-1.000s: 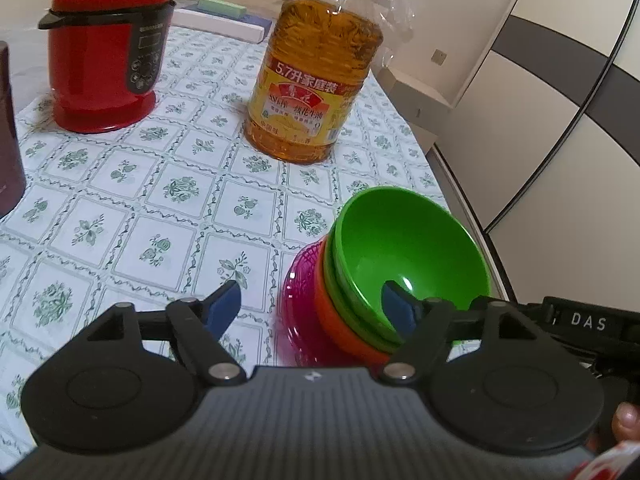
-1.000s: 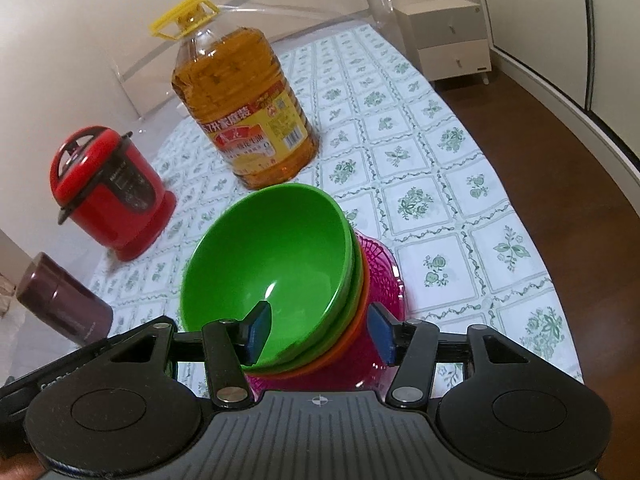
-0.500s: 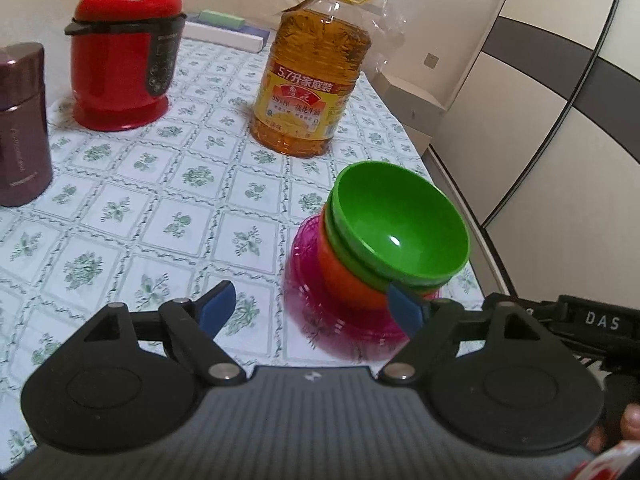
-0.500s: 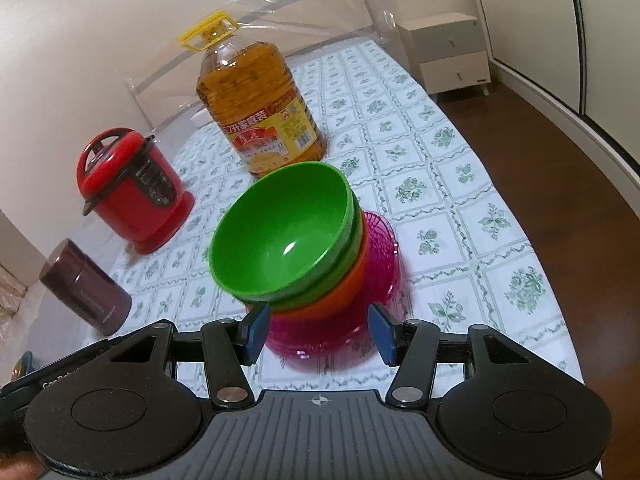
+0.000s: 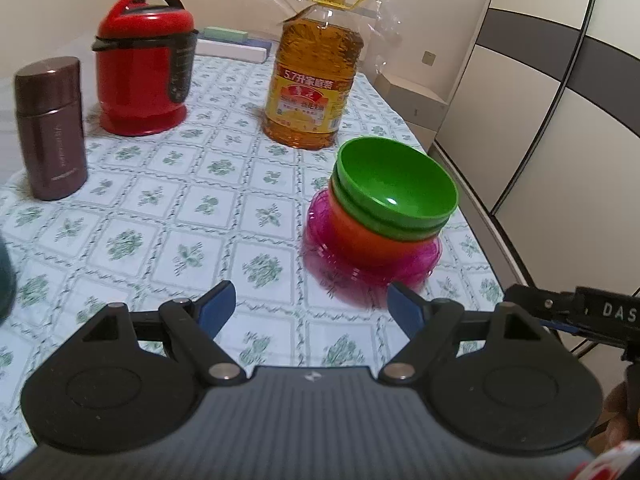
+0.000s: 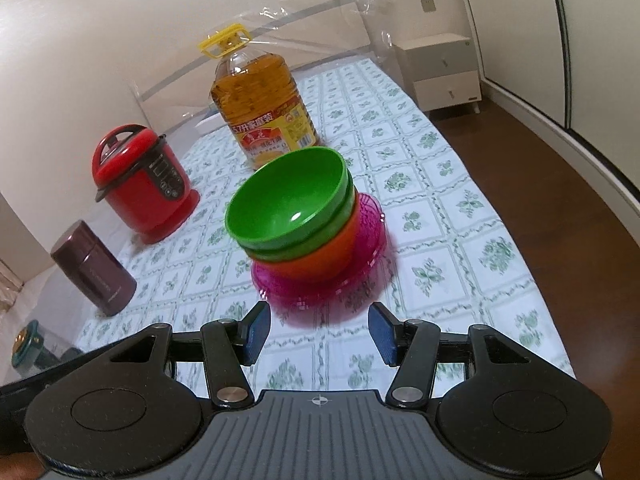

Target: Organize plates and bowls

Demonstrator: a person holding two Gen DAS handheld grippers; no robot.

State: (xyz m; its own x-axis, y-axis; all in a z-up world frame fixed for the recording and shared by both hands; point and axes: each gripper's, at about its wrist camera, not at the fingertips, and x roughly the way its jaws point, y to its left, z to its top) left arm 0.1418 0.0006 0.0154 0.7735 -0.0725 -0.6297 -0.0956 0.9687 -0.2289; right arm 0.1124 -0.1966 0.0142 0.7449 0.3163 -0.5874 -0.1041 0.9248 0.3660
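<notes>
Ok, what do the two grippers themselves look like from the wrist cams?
Both match: the left gripper and right gripper have black linkage arms with silver pivot pins, blue pads on the fingertips, round black side discs and a ribbed grey body. White letters "DAS" mark the black part at the left view's right edge.

Both grippers hovered with their jaws spread and held nothing.

The left gripper (image 5: 310, 308) pointed forward and slightly down, its blue pads (image 5: 216, 306) wide apart. The right gripper (image 6: 320, 332) was angled the same way, its blue pads (image 6: 382, 334) likewise parted, with nothing between them.
</notes>
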